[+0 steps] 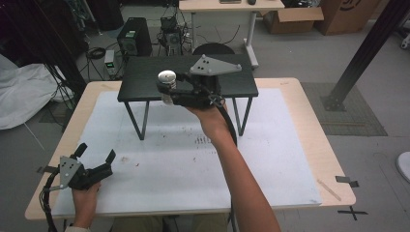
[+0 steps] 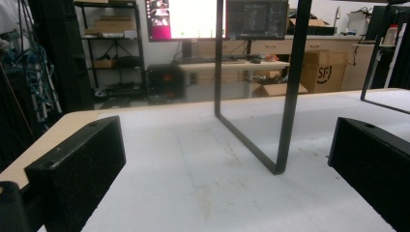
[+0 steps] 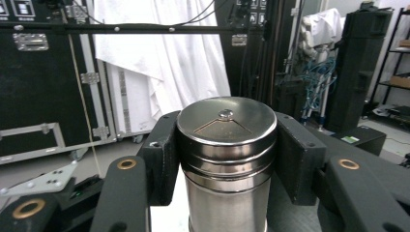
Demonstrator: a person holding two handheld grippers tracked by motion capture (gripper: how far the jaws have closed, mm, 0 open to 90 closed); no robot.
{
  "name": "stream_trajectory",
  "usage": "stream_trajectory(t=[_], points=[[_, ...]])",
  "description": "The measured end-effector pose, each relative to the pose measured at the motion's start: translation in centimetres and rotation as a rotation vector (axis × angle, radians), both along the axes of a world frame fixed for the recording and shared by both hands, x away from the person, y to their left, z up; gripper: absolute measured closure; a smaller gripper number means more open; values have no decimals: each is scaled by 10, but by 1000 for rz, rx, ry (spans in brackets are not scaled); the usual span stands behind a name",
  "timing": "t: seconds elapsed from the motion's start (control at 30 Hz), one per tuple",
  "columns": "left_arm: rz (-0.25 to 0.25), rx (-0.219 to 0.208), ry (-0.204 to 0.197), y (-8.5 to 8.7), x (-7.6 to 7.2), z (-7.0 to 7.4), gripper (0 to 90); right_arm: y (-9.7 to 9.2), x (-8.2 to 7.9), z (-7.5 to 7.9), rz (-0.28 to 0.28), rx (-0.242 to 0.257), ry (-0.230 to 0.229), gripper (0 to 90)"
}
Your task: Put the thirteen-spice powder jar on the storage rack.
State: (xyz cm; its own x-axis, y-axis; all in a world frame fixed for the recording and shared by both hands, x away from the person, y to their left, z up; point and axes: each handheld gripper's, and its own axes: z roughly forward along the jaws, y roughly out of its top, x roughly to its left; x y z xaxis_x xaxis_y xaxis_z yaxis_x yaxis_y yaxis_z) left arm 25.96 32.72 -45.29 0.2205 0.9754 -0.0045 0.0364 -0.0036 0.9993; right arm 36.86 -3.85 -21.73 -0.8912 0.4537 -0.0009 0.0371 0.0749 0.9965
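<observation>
Right arm stretches forward, its gripper (image 1: pixel 170 90) raised with jaws clamped; left gripper (image 1: pixel 96 153) rests low at the near-left, jaws spread wide

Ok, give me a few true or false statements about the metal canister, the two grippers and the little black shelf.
1. The right gripper is closed on the metal canister. True.
2. The canister lies on its side. False: it is upright in the jaws.
3. The left gripper has its jaws spread with nothing between them. True.
4. The left gripper rests on the black shelf. False: it sits low at the near left corner of the white mat.
5. The canister's lid is off. False: a shiny lid is on top.
</observation>
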Motion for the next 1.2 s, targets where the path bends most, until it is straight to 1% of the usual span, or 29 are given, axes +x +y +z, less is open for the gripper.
stream_trajectory(t=[0.03, 0.1, 0.13, 0.2, 0.23, 0.27, 0.3, 0.33, 0.4, 0.43, 0.47, 0.53, 0.57, 0.6, 0.63, 0.7, 0.73, 0.77, 0.8, 0.87, 0.9, 1.0, 1.03, 1.13, 1.2], points=[[0, 0, 0, 0, 0, 0, 2, 1, 5, 3, -15, 3, -4, 488], [0, 0, 0, 0, 0, 0, 2, 1, 8, 4, -22, 5, -6, 488], [0, -1, -1, 0, 0, 0, 2, 2, 15, 8, -44, 8, -11, 488], [0, -1, -1, 0, 0, 0, 2, 3, 18, 9, -51, 8, -13, 489], [0, -1, -1, 0, 0, 0, 3, 4, 25, 11, -69, 10, -14, 489], [1, -1, -1, 0, 0, 0, 3, 4, 25, 11, -69, 10, -14, 489], [1, -1, -1, 0, 0, 0, 2, 4, 29, 11, -79, 12, -13, 489], [1, 0, -1, 0, 0, 0, 2, 5, 37, 11, -103, 12, -6, 489], [0, 1, 2, 0, 0, 0, 2, 5, 40, 10, -112, 12, -5, 489], [0, 1, 2, 0, 0, 0, 2, 5, 43, 9, -123, 14, -1, 489], [0, 1, 2, 0, 0, 0, 2, 5, 50, 7, -149, 23, 5, 489], [0, 1, 3, 0, 0, 0, 2, 5, 56, 4, -177, 29, 11, 489], [0, 1, 3, 0, 0, 0, 3, 5, 56, 4, -177, 29, 11, 489], [0, 1, 3, 0, 0, 0, 3, 5, 60, 3, -194, 30, 15, 489], [0, 1, 2, 0, 0, 0, 3, 4, 67, -1, -223, 38, 36, 490], [0, 1, 2, 0, 0, 0, 2, 3, 74, -4, -246, 51, 69, 490], [0, -2, 0, 0, 0, 0, 2, 3, 77, -6, -257, 52, 82, 490], [-1, -3, 0, 0, 0, 0, 2, 3, 77, -6, -257, 52, 82, 490], [-1, -3, 0, 0, 0, 0, 3, 3, 84, -9, -279, 48, 100, 490], [-1, -3, 0, 0, 0, 0, 3, 4, 86, -10, -288, 42, 107, 490], [-1, -2, 0, 0, 0, 0, 3, 6, 91, -13, -305, 27, 121, 490], [-1, -2, 0, 0, 0, 0, 3, 8, 94, -14, -312, 15, 129, 490], [-1, 0, -1, 0, 0, 0, 3, 10, 96, -15, -319, -1, 132, 490], [-1, 1, -1, 0, 0, 0, 3, 11, 98, -17, -325, -17, 140, 490], [0, 1, -1, 0, 0, 0, 3, 12, 99, -18, -332, -41, 140, 489]])
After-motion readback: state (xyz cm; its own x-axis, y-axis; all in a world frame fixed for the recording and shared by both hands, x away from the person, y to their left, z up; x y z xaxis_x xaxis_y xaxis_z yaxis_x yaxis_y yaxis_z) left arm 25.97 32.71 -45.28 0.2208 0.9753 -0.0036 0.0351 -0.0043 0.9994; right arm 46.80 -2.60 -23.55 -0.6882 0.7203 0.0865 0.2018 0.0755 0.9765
